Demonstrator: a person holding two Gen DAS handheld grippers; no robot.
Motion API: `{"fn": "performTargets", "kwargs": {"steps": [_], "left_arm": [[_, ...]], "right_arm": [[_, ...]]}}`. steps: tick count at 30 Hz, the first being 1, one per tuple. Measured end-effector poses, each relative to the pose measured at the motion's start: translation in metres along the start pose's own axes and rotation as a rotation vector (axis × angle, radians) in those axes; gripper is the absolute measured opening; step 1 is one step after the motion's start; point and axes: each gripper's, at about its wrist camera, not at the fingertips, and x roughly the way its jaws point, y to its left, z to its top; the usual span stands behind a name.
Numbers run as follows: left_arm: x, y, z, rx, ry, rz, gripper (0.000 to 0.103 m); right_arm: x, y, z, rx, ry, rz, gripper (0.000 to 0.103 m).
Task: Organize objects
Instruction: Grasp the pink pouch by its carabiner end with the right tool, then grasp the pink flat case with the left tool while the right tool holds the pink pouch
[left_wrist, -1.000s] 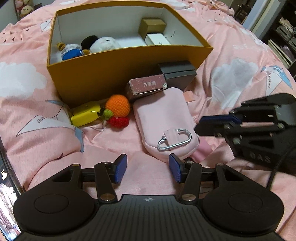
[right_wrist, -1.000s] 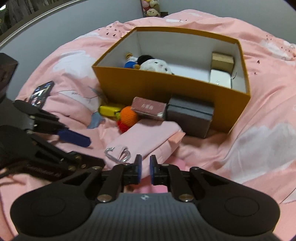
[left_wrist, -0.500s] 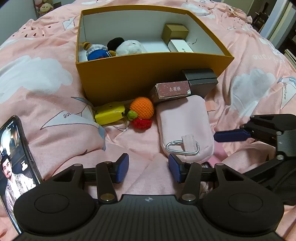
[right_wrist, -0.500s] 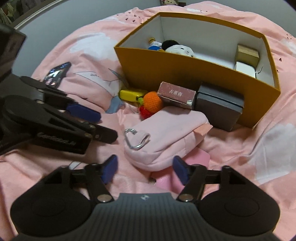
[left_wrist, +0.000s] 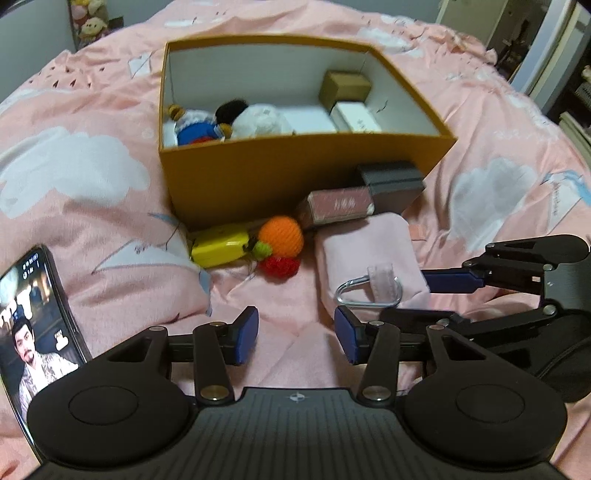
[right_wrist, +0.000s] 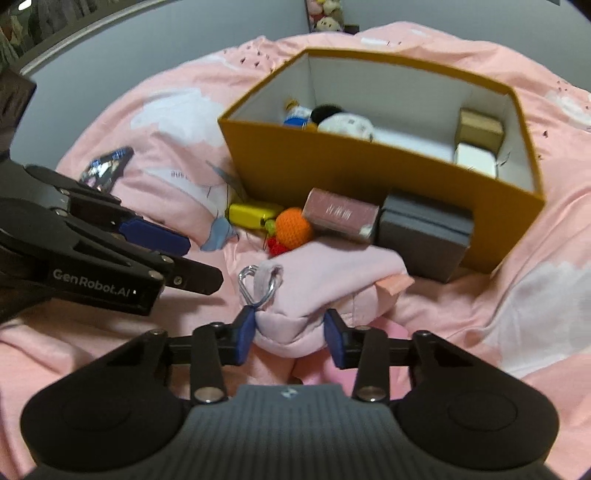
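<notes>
A pink pouch (right_wrist: 325, 280) with a silver carabiner (right_wrist: 255, 286) lies on the bed in front of an open orange box (right_wrist: 369, 173). My right gripper (right_wrist: 290, 332) is open, its jaws on either side of the pouch's near end, touching or nearly touching it. The pouch also shows in the left wrist view (left_wrist: 369, 254). My left gripper (left_wrist: 295, 334) is open and empty, just short of the pouch's carabiner (left_wrist: 364, 293). The box (left_wrist: 295, 170) holds plush toys (left_wrist: 236, 122) and small cartons (left_wrist: 347, 88).
In front of the box lie a yellow case (left_wrist: 221, 245), an orange crochet fruit (left_wrist: 280, 236), a pink carton (left_wrist: 338, 205) and a dark grey box (left_wrist: 393, 181). A lit phone (left_wrist: 33, 317) lies at the left on the pink bedding.
My right gripper opened from shut and moved forward, its jaws now around the pouch's near end. My left gripper pulled back and left, bringing the phone into view.
</notes>
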Motion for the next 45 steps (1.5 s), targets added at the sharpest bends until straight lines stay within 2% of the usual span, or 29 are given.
{"fn": "performTargets", "kwargs": {"steps": [6, 9, 14, 16, 19, 22, 25, 28, 31, 35, 40, 42, 45], "left_arm": [[-0.008, -0.007, 0.002, 0.026, -0.027, -0.109, 0.056], [-0.005, -0.019, 0.002, 0.069, -0.017, -0.159, 0.056], [0.004, -0.037, 0.009, 0.152, -0.005, -0.210, 0.056], [0.008, -0.040, 0.014, 0.169, -0.001, -0.232, 0.056], [0.016, -0.044, 0.024, 0.180, 0.002, -0.216, 0.056], [0.022, -0.046, 0.029, 0.177, 0.005, -0.197, 0.056], [0.025, -0.045, 0.029, 0.167, 0.008, -0.190, 0.056], [0.028, -0.038, 0.028, 0.122, 0.023, -0.185, 0.056], [0.031, -0.029, 0.029, 0.059, 0.038, -0.195, 0.056], [0.036, -0.020, 0.027, -0.006, 0.074, -0.228, 0.056], [0.052, -0.015, 0.019, -0.086, 0.206, -0.335, 0.056], [0.060, -0.015, 0.016, -0.102, 0.239, -0.319, 0.057], [0.070, -0.014, 0.017, -0.152, 0.249, -0.330, 0.065]], "right_arm": [[-0.042, -0.019, 0.005, 0.123, -0.064, -0.011, 0.037], [-0.062, -0.040, 0.003, 0.268, -0.063, 0.016, 0.037], [-0.067, -0.080, -0.007, 0.551, 0.009, 0.104, 0.038], [-0.063, -0.088, -0.007, 0.590, 0.022, 0.062, 0.039], [-0.054, -0.099, -0.005, 0.622, -0.002, 0.011, 0.040], [-0.047, -0.102, -0.001, 0.611, -0.046, -0.008, 0.040], [-0.044, -0.105, 0.004, 0.589, -0.126, -0.031, 0.041], [-0.039, -0.107, 0.008, 0.546, -0.190, -0.081, 0.042], [-0.035, -0.107, 0.013, 0.491, -0.235, -0.120, 0.047], [-0.031, -0.104, 0.019, 0.407, -0.260, -0.163, 0.052], [-0.042, -0.105, 0.021, 0.378, -0.263, -0.186, 0.052], [-0.047, -0.106, 0.019, 0.375, -0.252, -0.179, 0.052], [-0.055, -0.106, 0.013, 0.377, -0.247, -0.170, 0.052]]}}
